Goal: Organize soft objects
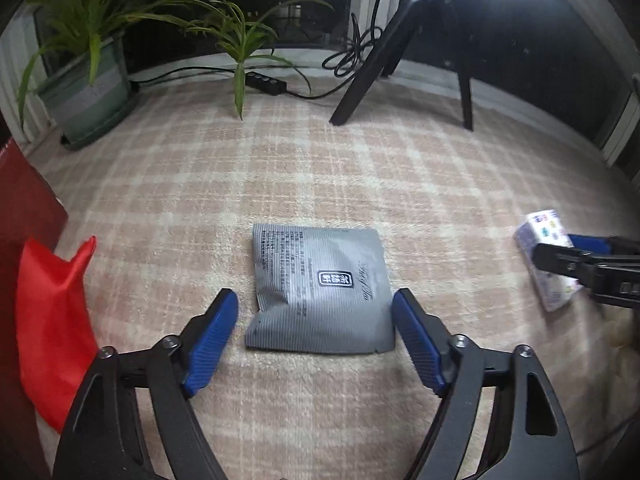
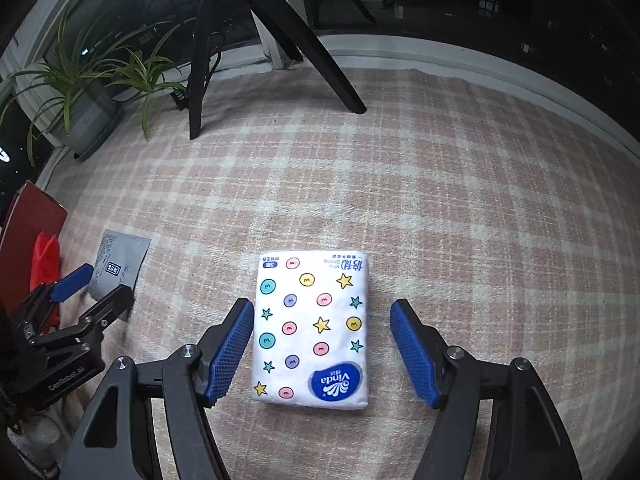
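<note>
A flat grey foil pouch (image 1: 304, 264) lies on the checked blanket, and my left gripper (image 1: 315, 298) hovers over its near half, open, with a blue pad on each side and neither pressing it. A white tissue pack (image 2: 310, 328) printed with stars and dots lies between the blue pads of my right gripper (image 2: 322, 306), which is open; a gap shows at the right pad. In the right wrist view the left gripper (image 2: 92, 284) and the pouch (image 2: 120, 260) appear at the left. The left wrist view catches the tissue pack (image 1: 538, 236) and the right gripper (image 1: 560, 250) at its right edge.
A red cloth bag (image 1: 52, 320) lies beside a dark red box (image 1: 24, 208) at the left. A potted plant (image 1: 88, 92), a black power strip (image 1: 266, 82) with cables and black tripod legs (image 1: 372, 60) stand along the window at the back of the blanket (image 1: 320, 168).
</note>
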